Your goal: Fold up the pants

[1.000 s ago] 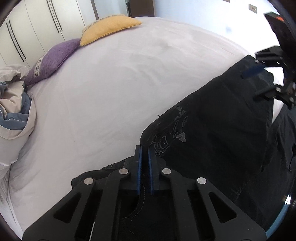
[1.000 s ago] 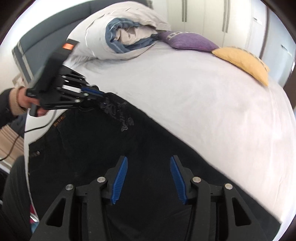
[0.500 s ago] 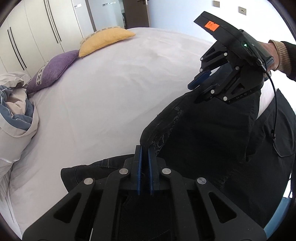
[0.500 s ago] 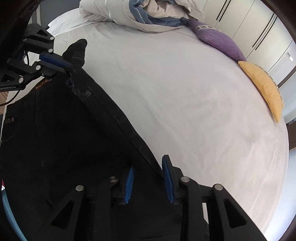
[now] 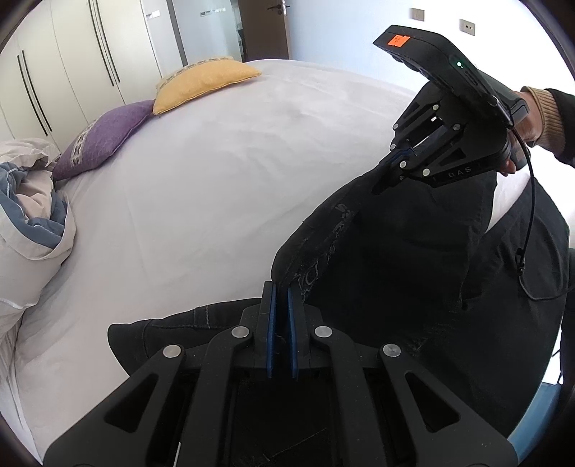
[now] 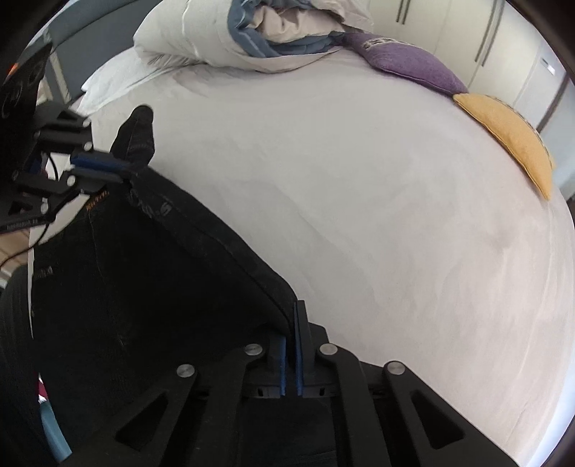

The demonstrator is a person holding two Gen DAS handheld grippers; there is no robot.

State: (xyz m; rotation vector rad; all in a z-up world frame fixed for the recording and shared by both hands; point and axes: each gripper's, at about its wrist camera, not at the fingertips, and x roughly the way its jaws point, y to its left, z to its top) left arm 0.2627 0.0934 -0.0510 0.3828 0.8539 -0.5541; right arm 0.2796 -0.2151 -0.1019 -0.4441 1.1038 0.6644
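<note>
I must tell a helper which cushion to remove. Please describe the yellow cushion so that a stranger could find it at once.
Start from the wide white bed and look to its far edge, beside the pale wardrobe doors. Two cushions lie there side by side, past the crumpled duvet. The yellow cushion is mustard coloured, unlike the purple cushion touching it, and lies farther from the duvet.

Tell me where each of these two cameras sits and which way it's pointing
Left wrist: on the left gripper, looking along its shut fingers across the black pants and white bed; the right gripper and the person's right hand show.
Right wrist: on the right gripper, clamped on the pants' edge, facing the bunched duvet; the left gripper shows at far left.
Shared: pants, bed, purple cushion and yellow cushion.
</note>
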